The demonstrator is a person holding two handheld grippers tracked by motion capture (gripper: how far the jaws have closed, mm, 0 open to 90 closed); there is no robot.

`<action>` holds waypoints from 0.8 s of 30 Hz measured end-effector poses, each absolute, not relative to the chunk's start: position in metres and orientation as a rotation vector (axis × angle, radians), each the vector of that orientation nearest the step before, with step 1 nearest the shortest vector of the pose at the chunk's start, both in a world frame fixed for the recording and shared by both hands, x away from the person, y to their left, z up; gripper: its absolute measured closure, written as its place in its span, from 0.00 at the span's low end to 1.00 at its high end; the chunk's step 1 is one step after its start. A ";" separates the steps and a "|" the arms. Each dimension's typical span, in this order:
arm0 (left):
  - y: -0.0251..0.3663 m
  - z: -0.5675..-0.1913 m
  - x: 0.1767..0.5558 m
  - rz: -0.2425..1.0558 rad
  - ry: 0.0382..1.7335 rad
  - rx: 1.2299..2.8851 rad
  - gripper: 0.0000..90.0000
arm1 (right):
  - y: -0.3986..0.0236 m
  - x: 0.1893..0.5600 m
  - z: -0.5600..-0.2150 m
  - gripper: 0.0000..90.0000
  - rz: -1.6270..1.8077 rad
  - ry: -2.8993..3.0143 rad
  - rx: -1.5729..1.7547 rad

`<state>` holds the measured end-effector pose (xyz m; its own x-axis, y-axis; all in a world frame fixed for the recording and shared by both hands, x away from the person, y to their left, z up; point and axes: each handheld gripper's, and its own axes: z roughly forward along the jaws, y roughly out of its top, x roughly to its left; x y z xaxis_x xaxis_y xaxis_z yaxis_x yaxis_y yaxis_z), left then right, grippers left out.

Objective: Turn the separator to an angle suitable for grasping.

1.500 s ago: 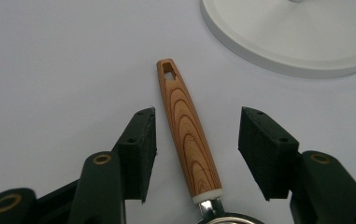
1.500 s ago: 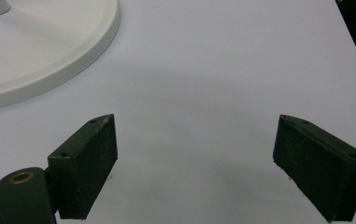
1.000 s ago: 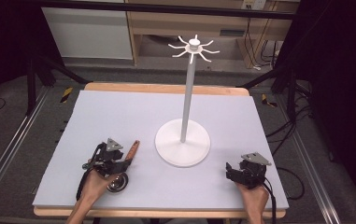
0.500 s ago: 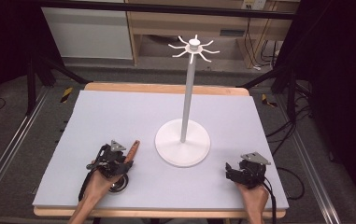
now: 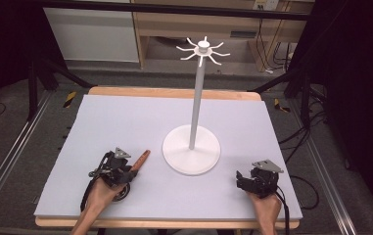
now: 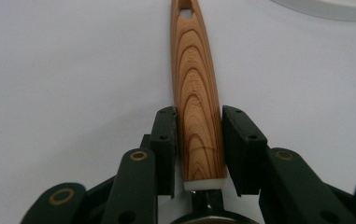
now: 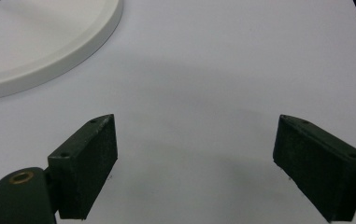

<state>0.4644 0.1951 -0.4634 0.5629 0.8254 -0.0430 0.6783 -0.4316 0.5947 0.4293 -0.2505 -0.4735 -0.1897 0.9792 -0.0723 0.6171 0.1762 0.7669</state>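
Note:
A utensil with a tapered wooden handle (image 6: 192,70) lies on the grey mat, its handle tip (image 5: 145,155) pointing toward the white stand. Its round metal head (image 5: 121,192) sits under my left hand. My left gripper (image 5: 131,171) (image 6: 199,135) has just been closing and now has both pads pressed on the handle near its white collar. My right gripper (image 5: 243,178) (image 7: 196,154) rests low over bare mat at the front right, jaws wide apart with nothing between them.
A white stand with a round base (image 5: 191,156) (image 7: 40,42) (image 6: 325,4), a thin pole and a ring of hooks on top (image 5: 202,49) rises mid-table between the grippers. The grey mat (image 5: 125,117) covers a wooden table; dark frame legs and cables surround it.
The left gripper's jaws have drawn in onto the wooden handle. Both hands have kept their places, and the utensil lies as before.

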 end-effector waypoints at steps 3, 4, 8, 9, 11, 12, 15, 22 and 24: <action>0.192 -0.463 0.461 0.362 1.180 2.261 0.74 | -0.250 0.429 -0.473 0.16 0.818 1.882 1.508; 0.190 -0.463 0.461 0.372 1.175 2.268 0.74 | -0.251 0.429 -0.473 0.16 0.815 1.880 1.510; 0.190 -0.463 0.460 0.385 1.155 2.289 0.74 | -0.252 0.429 -0.473 0.16 0.822 1.878 1.515; 0.190 -0.463 0.460 0.385 1.155 2.289 0.73 | -0.252 0.429 -0.473 0.16 0.822 1.877 1.518; 0.189 -0.462 0.460 0.396 1.143 2.303 0.69 | -0.252 0.429 -0.473 0.16 0.822 1.877 1.517; 0.188 -0.461 0.460 0.394 1.140 2.305 0.68 | -0.252 0.429 -0.473 0.16 0.824 1.878 1.515; 0.187 -0.456 0.461 0.411 1.122 2.308 0.62 | -0.252 0.429 -0.473 0.16 0.824 1.878 1.516; 0.181 -0.446 0.465 0.425 1.091 2.312 0.56 | -0.250 0.430 -0.474 0.16 0.824 1.886 1.523; 0.178 -0.444 0.470 0.427 1.081 2.323 0.56 | -0.250 0.430 -0.474 0.16 0.821 1.889 1.524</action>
